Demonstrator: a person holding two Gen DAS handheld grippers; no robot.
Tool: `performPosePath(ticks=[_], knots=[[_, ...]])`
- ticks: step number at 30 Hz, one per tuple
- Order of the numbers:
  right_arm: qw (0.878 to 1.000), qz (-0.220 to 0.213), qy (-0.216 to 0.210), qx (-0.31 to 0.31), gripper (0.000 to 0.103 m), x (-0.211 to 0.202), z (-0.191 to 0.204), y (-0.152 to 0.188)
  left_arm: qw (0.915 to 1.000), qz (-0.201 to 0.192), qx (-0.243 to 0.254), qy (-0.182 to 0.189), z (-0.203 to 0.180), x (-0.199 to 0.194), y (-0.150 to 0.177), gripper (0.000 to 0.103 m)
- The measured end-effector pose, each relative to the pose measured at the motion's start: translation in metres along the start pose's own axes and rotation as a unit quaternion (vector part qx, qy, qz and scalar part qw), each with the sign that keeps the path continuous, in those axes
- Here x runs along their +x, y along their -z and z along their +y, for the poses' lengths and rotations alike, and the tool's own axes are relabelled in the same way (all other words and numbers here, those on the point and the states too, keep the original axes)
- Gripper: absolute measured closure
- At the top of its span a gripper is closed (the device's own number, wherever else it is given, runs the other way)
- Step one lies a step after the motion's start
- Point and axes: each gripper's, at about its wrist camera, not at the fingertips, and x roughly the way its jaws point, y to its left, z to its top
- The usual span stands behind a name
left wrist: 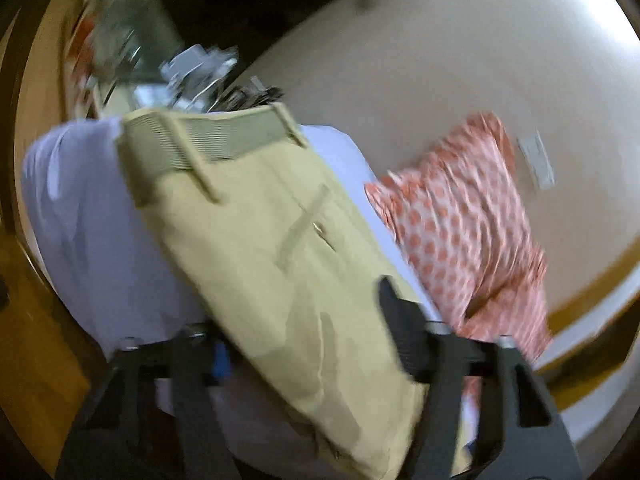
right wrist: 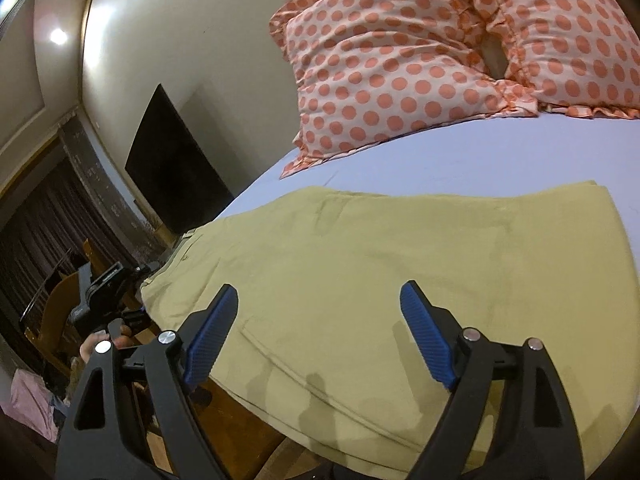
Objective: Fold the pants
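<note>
Khaki pants (right wrist: 400, 280) lie folded on the lilac bed sheet (right wrist: 480, 160), their near edge overhanging the bed's edge. My right gripper (right wrist: 318, 304) is open and empty, its blue pads (right wrist: 428, 344) hovering just above the pants. In the blurred left wrist view the pants (left wrist: 260, 240) run from the waistband (left wrist: 208, 140) at the top down between my left gripper's fingers (left wrist: 400, 332). The left gripper (left wrist: 300, 340) has the cloth between its jaws; the left finger is mostly hidden under the fabric. The left gripper also shows in the right wrist view (right wrist: 108, 296), at the waistband end.
Two orange polka-dot pillows (right wrist: 400, 64) lean at the head of the bed; one shows in the left wrist view (left wrist: 460, 232). A dark panel (right wrist: 172, 168) stands against the wall. The wooden bed frame (right wrist: 224, 412) runs along the near edge. Wooden furniture and clutter (left wrist: 120, 40) lie beyond the waistband.
</note>
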Motion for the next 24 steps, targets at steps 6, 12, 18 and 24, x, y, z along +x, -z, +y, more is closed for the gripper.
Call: performPosePath(ticks=[6, 12, 18, 24], knots=[[0.999, -0.023, 0.009, 0.023, 0.017, -0.017, -0.023, -0.006, 0.9917, 0.003, 0.091, -0.09, -0.041, 0.006, -0.01, 0.091], [0.993, -0.086, 0.055, 0.064, 0.016, -0.067, -0.065, -0.017, 0.916, -0.007, 0.392, -0.082, -0.225, 0.017, 0.052, 0.09], [0.974, -0.156, 0.119, 0.115, 0.016, -0.135, -0.111, -0.025, 0.7786, 0.121, 0.612, 0.067, -0.321, 0.05, 0.236, 0.085], [0.972, -0.133, 0.114, 0.158, 0.016, -0.152, -0.146, -0.033, 0.6658, 0.262, 0.694, 0.08, -0.284, 0.087, 0.358, 0.083]])
